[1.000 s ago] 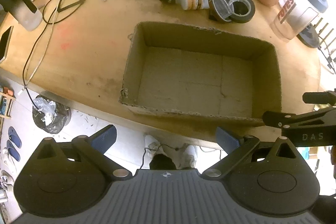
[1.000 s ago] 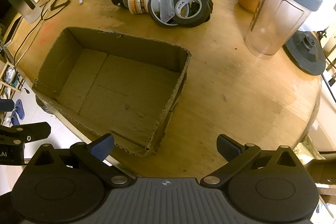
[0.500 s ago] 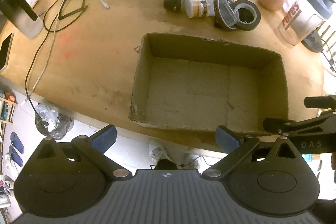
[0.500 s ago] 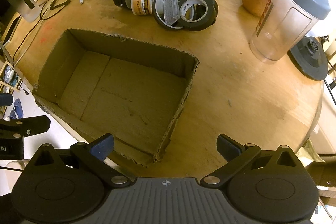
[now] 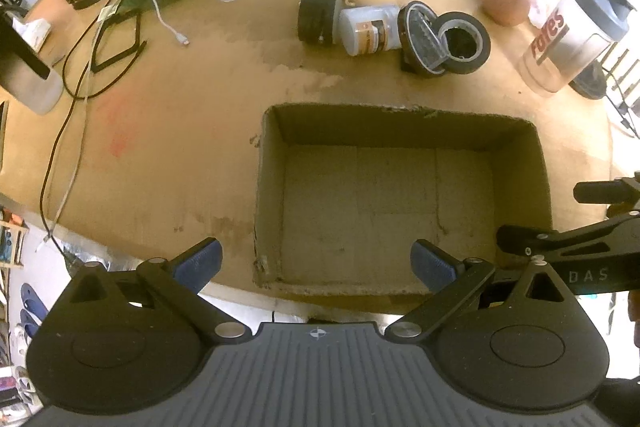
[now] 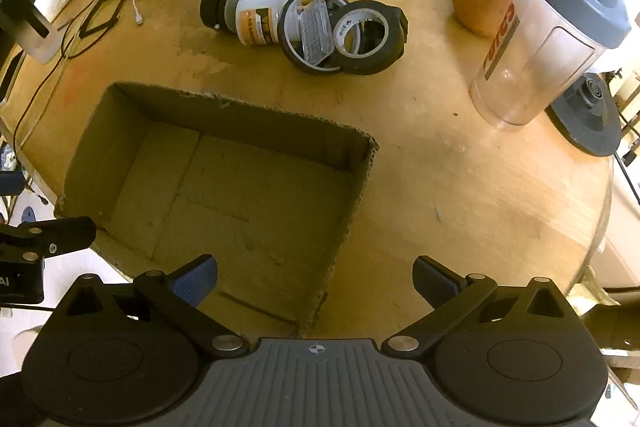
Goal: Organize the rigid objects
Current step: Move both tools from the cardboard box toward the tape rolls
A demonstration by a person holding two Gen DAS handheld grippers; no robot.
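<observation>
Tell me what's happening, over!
Left gripper open, empty. Right gripper open, empty. Cardboard box empty; tape roll pile beyond it. Nothing blocking.

Your cardboard box (image 6: 224, 183) lies open-topped, nothing inside. Bare tabletop (image 6: 440, 187) spreads at its 3 o'clock. At 12 o'clock, tape rolls (image 6: 360, 37) and a bottle (image 6: 256, 17) cluster; the shaker (image 6: 556, 31) blocks 2 o'clock.

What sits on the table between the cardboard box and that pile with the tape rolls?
Nothing: in both wrist views only bare, stained tabletop lies between the cardboard box and the tape rolls.
</observation>
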